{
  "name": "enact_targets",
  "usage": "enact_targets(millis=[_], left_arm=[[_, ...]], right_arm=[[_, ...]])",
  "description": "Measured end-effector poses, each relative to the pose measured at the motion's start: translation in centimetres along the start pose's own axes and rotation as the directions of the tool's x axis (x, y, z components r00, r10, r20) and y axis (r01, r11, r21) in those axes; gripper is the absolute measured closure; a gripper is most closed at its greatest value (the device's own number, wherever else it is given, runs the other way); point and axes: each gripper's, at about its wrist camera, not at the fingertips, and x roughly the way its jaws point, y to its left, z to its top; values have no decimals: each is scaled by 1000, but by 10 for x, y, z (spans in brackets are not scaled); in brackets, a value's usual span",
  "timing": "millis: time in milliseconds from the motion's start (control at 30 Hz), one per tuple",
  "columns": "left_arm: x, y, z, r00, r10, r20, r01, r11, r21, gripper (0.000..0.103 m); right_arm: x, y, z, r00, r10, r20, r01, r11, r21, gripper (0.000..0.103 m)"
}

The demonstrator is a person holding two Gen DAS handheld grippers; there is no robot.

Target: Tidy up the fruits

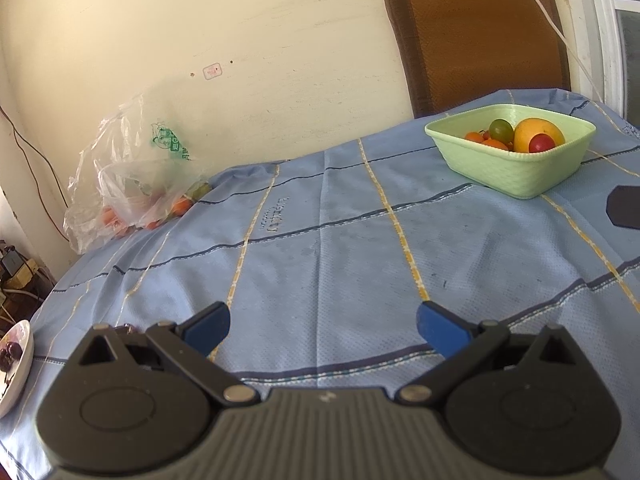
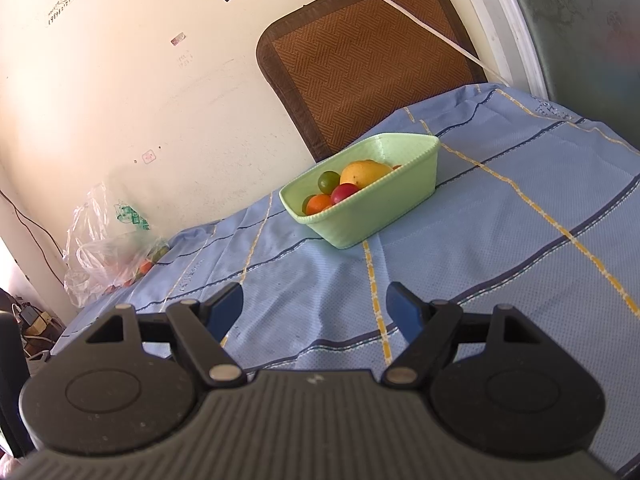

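A pale green basket (image 1: 516,178) (image 2: 372,216) stands at the far side of the blue tablecloth. In it lie a yellow mango (image 1: 538,132) (image 2: 364,172), a green round fruit (image 1: 501,130) (image 2: 328,181), a red one (image 1: 541,143) (image 2: 344,193) and small orange ones (image 1: 474,137) (image 2: 318,203). My left gripper (image 1: 324,326) hovers open over bare cloth, well short of the basket. My right gripper (image 2: 316,306) is open too, nothing between its blue pads, with the basket ahead of it.
A clear plastic bag (image 1: 132,184) (image 2: 108,256) with orange fruit lies at the table's far left edge by the wall. A white plate (image 1: 18,364) with dark cherries sits at the left edge. A brown woven chair back (image 1: 480,40) (image 2: 368,56) rises behind the basket. A dark object (image 1: 626,206) pokes in at right.
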Motion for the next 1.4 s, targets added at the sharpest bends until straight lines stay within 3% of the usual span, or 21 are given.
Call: enact_targets(millis=[600,1400], left_arm=[[0,-4,1,998,-67,-16,67,998,-2,0],[-4,-8,0,994,-103,-38,103,995,-1,0]], right_arm=[[1,1,0,1000,1,1,-1,1000,-8,22],[-3,1,0,1000,0,7,0,1000,-5,22]])
